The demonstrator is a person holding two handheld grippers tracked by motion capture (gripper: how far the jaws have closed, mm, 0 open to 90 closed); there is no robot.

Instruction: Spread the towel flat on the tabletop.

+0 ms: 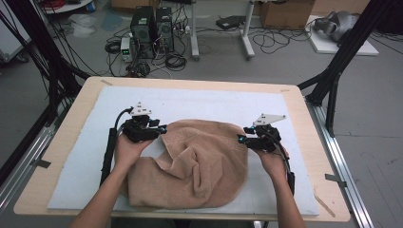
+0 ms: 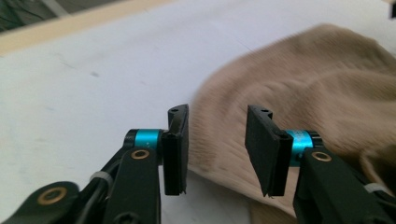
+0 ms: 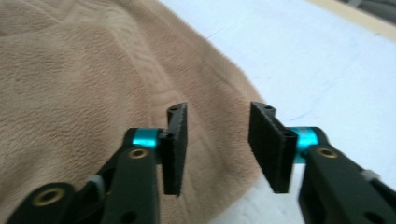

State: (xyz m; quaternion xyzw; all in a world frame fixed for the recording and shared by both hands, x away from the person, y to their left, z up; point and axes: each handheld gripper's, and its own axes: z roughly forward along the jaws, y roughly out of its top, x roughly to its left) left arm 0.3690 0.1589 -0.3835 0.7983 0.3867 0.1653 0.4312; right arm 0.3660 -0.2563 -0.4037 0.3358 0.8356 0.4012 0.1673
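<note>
A tan towel [image 1: 199, 164] lies crumpled on the pale blue mat [image 1: 199, 102], with folds bunched near its middle. My left gripper [image 1: 164, 129] hovers at the towel's upper left edge, jaws open over the towel's rim [image 2: 224, 135]. My right gripper [image 1: 240, 139] sits at the towel's upper right edge, also open, with the towel [image 3: 93, 84] under and between its jaws. Nothing is pinched in either one. A hand holds each gripper from below.
The mat covers a wooden table [image 1: 57, 142] with bare wood at its borders. Beyond the far edge are computer towers [image 1: 152, 28], tangled cables [image 1: 176, 59] and a cardboard box [image 1: 285, 12] on the floor. Black frame struts [image 1: 342, 57] rise at the right.
</note>
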